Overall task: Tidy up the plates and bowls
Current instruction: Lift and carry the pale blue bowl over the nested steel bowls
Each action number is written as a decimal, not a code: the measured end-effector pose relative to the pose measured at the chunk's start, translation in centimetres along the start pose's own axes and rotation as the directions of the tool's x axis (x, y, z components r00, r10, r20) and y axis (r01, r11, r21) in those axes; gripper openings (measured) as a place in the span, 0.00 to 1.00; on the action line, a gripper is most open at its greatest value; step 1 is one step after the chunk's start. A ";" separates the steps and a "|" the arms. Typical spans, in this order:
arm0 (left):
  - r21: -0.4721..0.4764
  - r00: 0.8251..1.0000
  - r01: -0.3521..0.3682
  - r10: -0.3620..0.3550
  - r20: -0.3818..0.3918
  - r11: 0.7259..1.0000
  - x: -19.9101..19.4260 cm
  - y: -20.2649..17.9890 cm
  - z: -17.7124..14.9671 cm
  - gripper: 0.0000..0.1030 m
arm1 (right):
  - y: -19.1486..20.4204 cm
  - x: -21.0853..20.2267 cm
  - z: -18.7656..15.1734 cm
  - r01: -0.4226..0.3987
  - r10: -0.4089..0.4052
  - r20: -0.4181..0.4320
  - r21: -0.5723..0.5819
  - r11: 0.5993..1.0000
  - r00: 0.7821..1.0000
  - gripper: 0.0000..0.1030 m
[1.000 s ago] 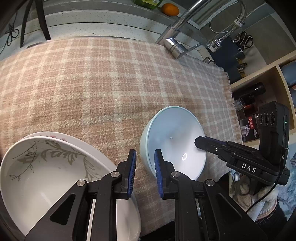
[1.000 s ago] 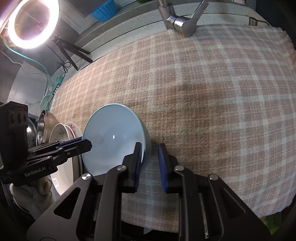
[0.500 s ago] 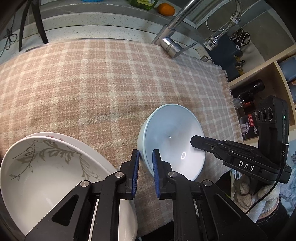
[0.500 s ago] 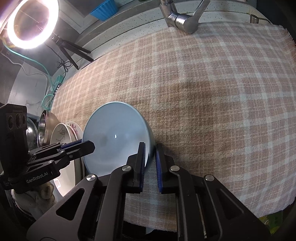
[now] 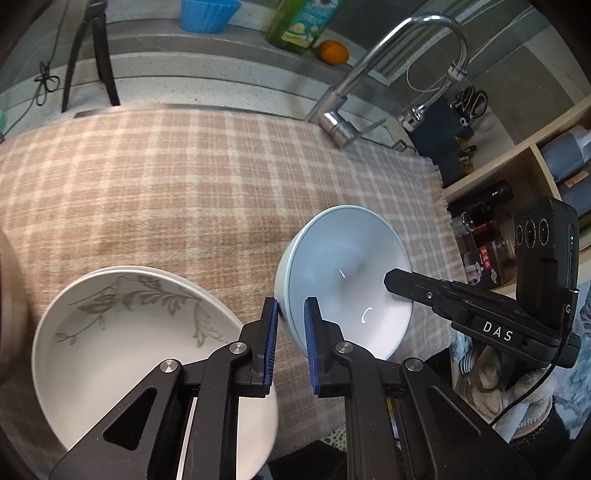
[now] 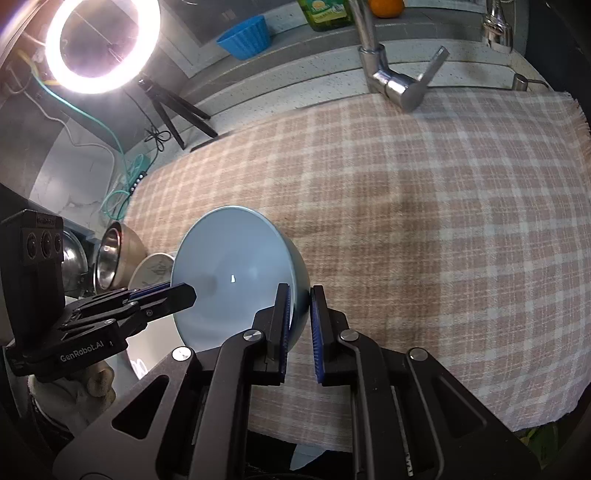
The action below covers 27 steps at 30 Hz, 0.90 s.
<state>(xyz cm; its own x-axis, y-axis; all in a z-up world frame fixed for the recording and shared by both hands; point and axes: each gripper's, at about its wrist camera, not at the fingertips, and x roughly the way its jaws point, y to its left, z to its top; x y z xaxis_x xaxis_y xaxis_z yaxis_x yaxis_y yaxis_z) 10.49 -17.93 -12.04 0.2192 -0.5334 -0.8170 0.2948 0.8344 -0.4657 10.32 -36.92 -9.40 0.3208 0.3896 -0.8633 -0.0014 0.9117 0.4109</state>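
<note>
A pale blue bowl [image 5: 343, 266] [image 6: 232, 266] hangs above the checked cloth [image 5: 184, 192], held from both sides. My left gripper [image 5: 290, 314] is shut on its left rim. My right gripper [image 6: 298, 299] is shut on the opposite rim, one pad inside the bowl and one outside. Each gripper shows in the other's view, reaching onto the bowl. A white bowl with a grey leaf pattern [image 5: 129, 332] sits on another white dish at the lower left in the left wrist view.
A chrome tap [image 5: 347, 110] [image 6: 391, 81] stands at the cloth's far edge. Behind it are a blue cup [image 6: 245, 37], a green bottle [image 5: 299, 22] and an orange [image 5: 333, 52]. Steel bowls [image 6: 114, 258] lie left of the cloth. A shelf with bottles [image 5: 491, 221] is on the right.
Both grippers closed onto the blue bowl's rim and then rose, lifting the bowl off the cloth. More of the back ledge has come into view.
</note>
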 end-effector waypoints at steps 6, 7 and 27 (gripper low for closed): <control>-0.029 0.998 -0.012 0.014 0.058 1.000 -2.7 1.2 -0.2 0.12 | 3.2 -0.3 0.7 -0.023 0.024 0.015 -0.046 0.999 1.000 0.10; -0.037 0.998 -0.012 0.015 0.068 0.999 -3.2 1.5 -0.3 0.12 | 3.7 -0.3 0.8 -0.028 0.029 0.016 -0.053 0.998 0.999 0.10; -0.221 0.973 -0.066 0.112 0.202 0.973 -12.8 11.2 -3.4 0.12 | 18.3 3.2 1.5 -0.144 0.143 -0.022 -0.248 0.958 0.989 0.11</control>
<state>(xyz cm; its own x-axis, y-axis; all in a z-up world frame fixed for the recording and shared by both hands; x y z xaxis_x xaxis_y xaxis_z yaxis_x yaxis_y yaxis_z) 7.81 -1.27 -7.96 0.4340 -0.4538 -0.7783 0.0671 0.8777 -0.4744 12.78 -19.20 -4.16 0.2962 0.5187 -0.8020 -0.2827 0.8497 0.4451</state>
